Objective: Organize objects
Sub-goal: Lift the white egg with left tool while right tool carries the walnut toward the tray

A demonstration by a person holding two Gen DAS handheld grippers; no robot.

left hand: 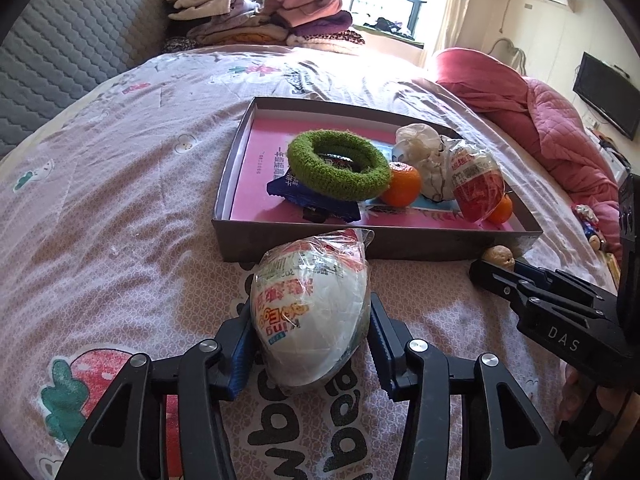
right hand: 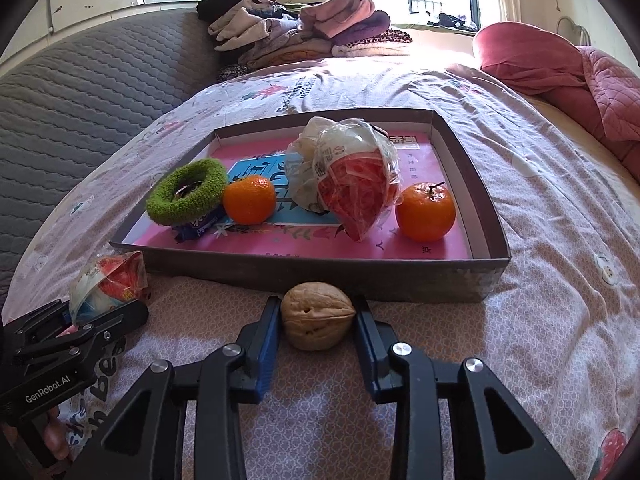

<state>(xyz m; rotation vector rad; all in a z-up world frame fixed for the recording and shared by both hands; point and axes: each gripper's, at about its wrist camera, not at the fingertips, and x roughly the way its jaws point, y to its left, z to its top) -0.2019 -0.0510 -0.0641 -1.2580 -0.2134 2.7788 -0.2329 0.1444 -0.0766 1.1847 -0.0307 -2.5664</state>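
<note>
Down on the bed (left hand: 120,184), just in front of the box (left hand: 360,242), both claws sit around their targets. The left claw (left hand: 310,344) straddles a wrapped egg (left hand: 310,308): a white, egg-shaped thing in crinkly clear film. Its left pad looks to be against the wrap, the right pad shows a slim gap, so call it half-spread and not yet pinching. That film looks slippery and loose; the shell underneath is probably rigid and light. Best hold, I judge, is across the widest middle, pads on the body and not on the twisted tail of wrap at the far end.

Over to the right claw (right hand: 318,322), framing a walnut (right hand: 318,316) that lies on the bed right against the box's near wall. Pads stand just beside the nut on either side; I can't be sure they press yet. Hard, light, ridged shell — grippy, but round enough to squirt out, so take it across the seam-side bulge.

Inside the box: a green ring (right hand: 186,192), two oranges (right hand: 425,211), and a second wrapped egg (right hand: 356,192).

Writing: the right claw's body reads "DAS", the left "GenRobot.AI". The egg's label shows red and yellow characters, upside down and unreadable; the bed's big dark letters are partly covered.
</note>
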